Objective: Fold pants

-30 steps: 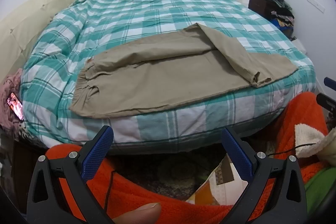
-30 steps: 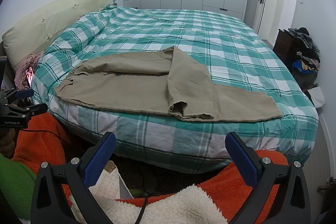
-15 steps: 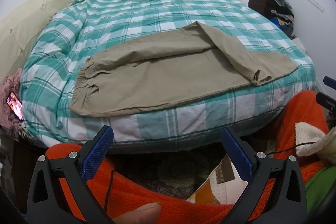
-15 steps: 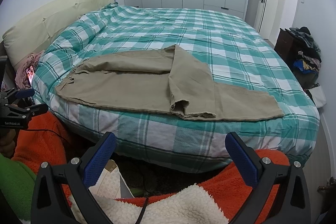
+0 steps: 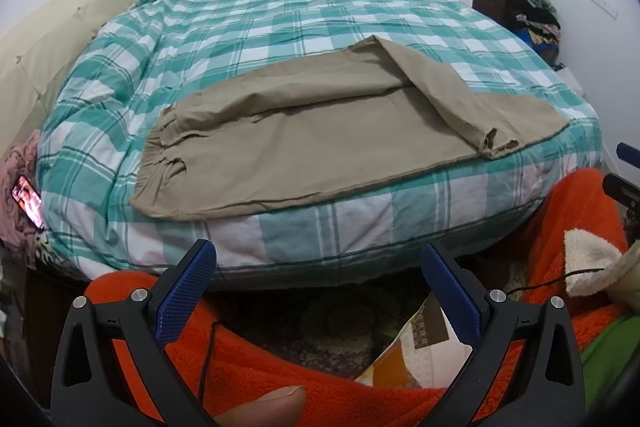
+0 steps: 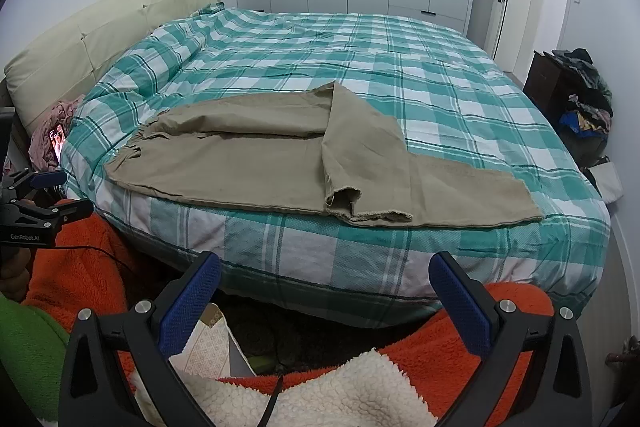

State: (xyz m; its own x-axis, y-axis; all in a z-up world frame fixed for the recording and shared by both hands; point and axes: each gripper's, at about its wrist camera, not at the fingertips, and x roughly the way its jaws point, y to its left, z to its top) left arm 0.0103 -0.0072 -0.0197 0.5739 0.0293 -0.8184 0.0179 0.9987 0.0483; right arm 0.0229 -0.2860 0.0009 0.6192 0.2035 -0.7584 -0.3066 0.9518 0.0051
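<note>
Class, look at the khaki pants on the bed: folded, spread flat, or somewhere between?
Partly folded: on the khaki pants, one leg lies across the other; waistband spread.

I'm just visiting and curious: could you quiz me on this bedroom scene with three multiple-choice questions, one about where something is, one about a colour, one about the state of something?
1. Where do the pants lie?
A. on the floor
B. on the bed near its front edge
C. on the pile of clothes by the wall

2. What colour is the bedcover?
A. teal and white checks
B. plain red
C. yellow stripes

3. How are the two grippers?
A. both shut on the pants
B. one open, one shut
C. both open and holding nothing

Answers:
1. B: the tan pants are spread on the bedcover along the near edge, one leg folded across the other.
2. A: teal and white checks cover the whole bed.
3. C: the left gripper and the right gripper show blue pads wide apart, short of the bed.
</note>
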